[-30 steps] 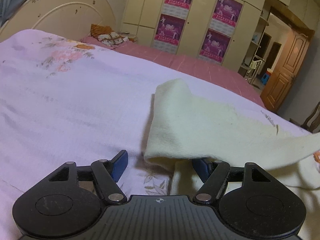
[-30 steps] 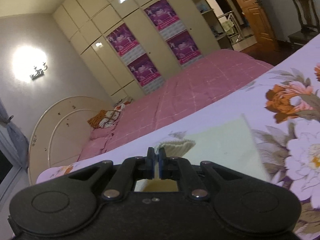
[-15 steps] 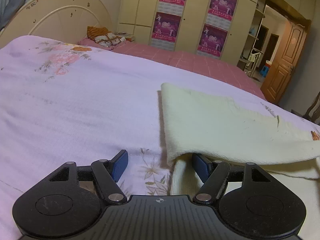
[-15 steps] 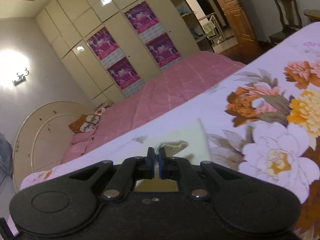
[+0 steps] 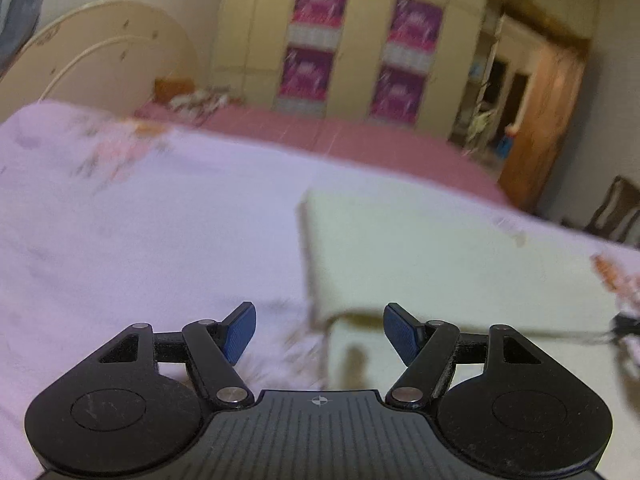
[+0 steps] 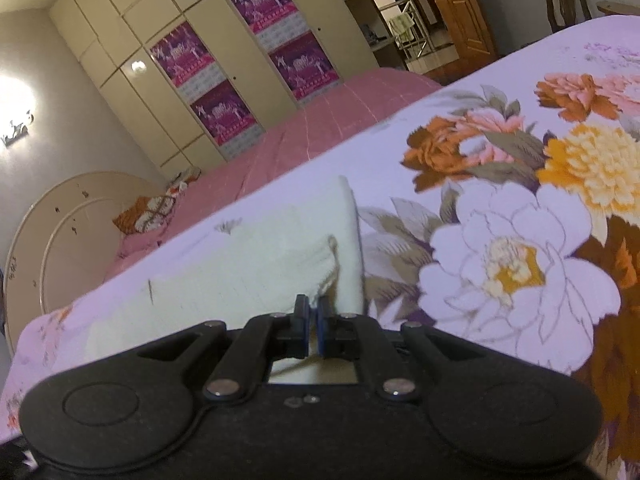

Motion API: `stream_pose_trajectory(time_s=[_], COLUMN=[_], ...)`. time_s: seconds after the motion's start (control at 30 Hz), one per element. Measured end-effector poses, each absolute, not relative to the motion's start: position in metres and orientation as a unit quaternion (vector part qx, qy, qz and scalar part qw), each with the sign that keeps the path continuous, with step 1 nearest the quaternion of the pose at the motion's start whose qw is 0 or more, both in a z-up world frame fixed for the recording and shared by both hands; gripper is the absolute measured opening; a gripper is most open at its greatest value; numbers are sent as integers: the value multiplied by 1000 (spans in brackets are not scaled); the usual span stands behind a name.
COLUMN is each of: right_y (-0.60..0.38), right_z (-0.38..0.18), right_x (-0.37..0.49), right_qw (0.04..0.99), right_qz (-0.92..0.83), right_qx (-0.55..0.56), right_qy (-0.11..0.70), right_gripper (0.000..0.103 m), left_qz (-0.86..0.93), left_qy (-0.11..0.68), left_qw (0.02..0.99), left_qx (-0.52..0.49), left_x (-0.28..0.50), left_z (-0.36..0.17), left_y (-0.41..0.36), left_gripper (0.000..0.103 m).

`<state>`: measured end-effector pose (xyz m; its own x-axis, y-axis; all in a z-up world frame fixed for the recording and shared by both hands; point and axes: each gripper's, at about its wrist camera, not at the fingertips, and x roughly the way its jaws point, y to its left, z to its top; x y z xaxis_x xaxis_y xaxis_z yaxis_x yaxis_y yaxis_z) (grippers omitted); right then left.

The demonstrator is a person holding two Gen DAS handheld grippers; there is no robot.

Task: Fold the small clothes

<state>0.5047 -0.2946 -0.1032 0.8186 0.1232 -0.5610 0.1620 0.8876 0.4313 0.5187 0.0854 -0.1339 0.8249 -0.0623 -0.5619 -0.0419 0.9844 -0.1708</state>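
The left gripper [image 5: 319,334] hangs just above the lilac floral bedsheet [image 5: 160,240], its 2 blue-padded jaws standing wide apart with nothing between them. The near-left corner of the small cream-yellow knitted garment [image 5: 440,264] lies just ahead of the right-hand pad, apart from it as far as the blurred left view shows.

That garment lies flat on the sheet, to the right of the left gripper's line, already doubled: an upper layer overlaps a lower one, and the fold's near edge casts a shadow over the lower layer. Its long axis runs across the left view, from the squared end near the middle of the bed toward the right edge of the frame, where the right gripper's dark tip shows faintly.

In the right view the right gripper [image 6: 311,322] has its jaws closed tight on the garment's [image 6: 256,256] edge, with the ribbed hem bunched just beyond the pads. A thin strip of cloth seems to be pinched there, low over the lower layer.

Judging by this, 1 fold is being laid down and is nearly complete. The next move probably calls for the right jaws to open and release the edge squarely over the layer beneath, and then for the left gripper to take the near corner for a second fold across the long axis.
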Motion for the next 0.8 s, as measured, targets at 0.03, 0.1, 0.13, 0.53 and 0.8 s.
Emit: stream_pose_trajectory(time_s=[0.03, 0.1, 0.13, 0.53, 0.8], right_y=[-293, -291, -290, -289, -222], right_z=[-104, -105, -105, -102, -78], right_x=[504, 502, 502, 493, 548], right_qw=[924, 925, 926, 929, 948], right_qz=[-11, -12, -13, -26, 45], right_qx=[234, 229, 225, 198, 119], right_qy=[302, 302, 303, 312, 291], right_gripper=[5, 5, 5, 10, 28], left_qz=[-18, -46, -55, -74, -86], left_qy=[287, 286, 291, 314, 307], left_qw=[954, 954, 953, 946, 948], left_qx=[-84, -73, -69, -14, -16], left_x=[522, 534, 540, 546, 606], left_z=[-130, -128, -130, -141, -133], left_y=[80, 67, 61, 45, 12], left_gripper=[71, 71, 71, 71, 71])
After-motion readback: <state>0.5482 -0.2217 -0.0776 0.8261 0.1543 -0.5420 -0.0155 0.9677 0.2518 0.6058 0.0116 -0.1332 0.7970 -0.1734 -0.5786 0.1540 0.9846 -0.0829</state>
